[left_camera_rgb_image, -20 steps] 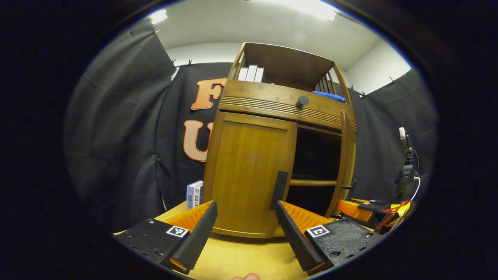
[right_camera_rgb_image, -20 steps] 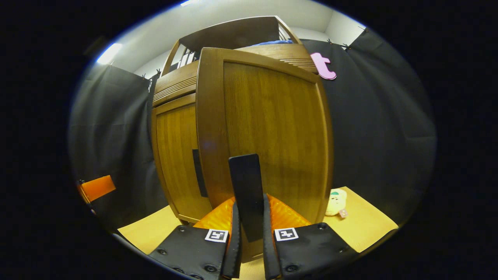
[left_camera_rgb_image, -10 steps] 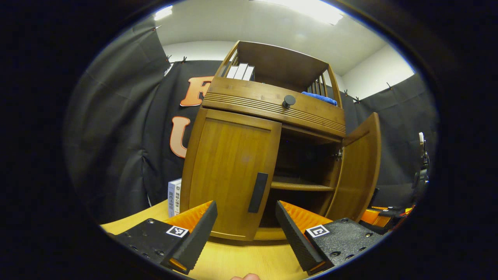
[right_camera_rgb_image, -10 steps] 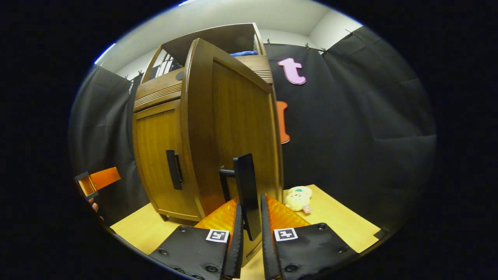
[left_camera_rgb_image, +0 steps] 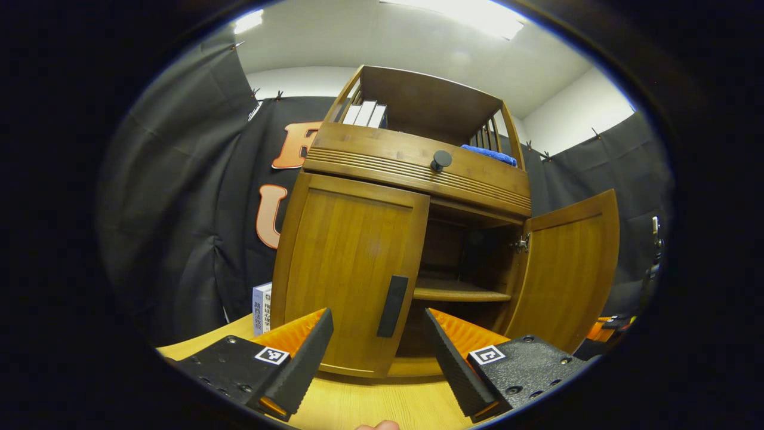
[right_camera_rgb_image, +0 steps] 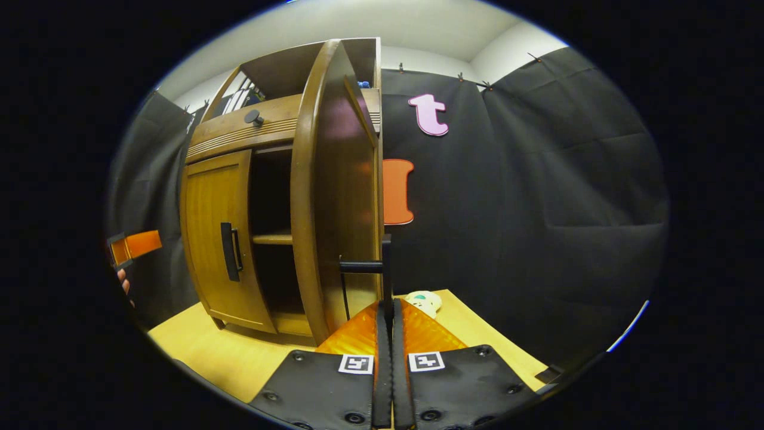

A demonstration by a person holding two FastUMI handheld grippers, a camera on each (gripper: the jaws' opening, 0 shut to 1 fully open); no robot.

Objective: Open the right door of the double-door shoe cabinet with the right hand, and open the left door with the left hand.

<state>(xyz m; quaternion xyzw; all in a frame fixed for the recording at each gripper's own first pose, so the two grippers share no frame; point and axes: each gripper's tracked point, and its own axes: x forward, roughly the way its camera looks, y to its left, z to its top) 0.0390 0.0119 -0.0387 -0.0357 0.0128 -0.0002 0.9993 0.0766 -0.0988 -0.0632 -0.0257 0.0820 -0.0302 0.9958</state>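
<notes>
The wooden shoe cabinet (left_camera_rgb_image: 418,173) stands on a table. In the left gripper view its left door (left_camera_rgb_image: 346,269) is closed, with a dark upright handle (left_camera_rgb_image: 393,297). My left gripper (left_camera_rgb_image: 379,358) hangs open a short way in front of that handle, touching nothing. The right door (left_camera_rgb_image: 567,269) stands wide open, baring a shelf (left_camera_rgb_image: 456,292). In the right gripper view that right door (right_camera_rgb_image: 334,197) shows almost edge-on, and my right gripper (right_camera_rgb_image: 388,340) is shut on its handle (right_camera_rgb_image: 387,269). The left gripper (right_camera_rgb_image: 134,245) shows at the far left there, and the closed left door (right_camera_rgb_image: 215,233) sits beside it.
A round knob (left_camera_rgb_image: 441,159) sits on the drawer above the doors. Books (left_camera_rgb_image: 367,113) and a blue cloth (left_camera_rgb_image: 489,154) lie on the top shelf. A boxed book (left_camera_rgb_image: 261,307) stands left of the cabinet. A small plush toy (right_camera_rgb_image: 424,301) lies on the table (right_camera_rgb_image: 227,358).
The right door has swung from half open to wide open, with my right gripper shut on its handle throughout. The left gripper has stayed open before the closed left door.
</notes>
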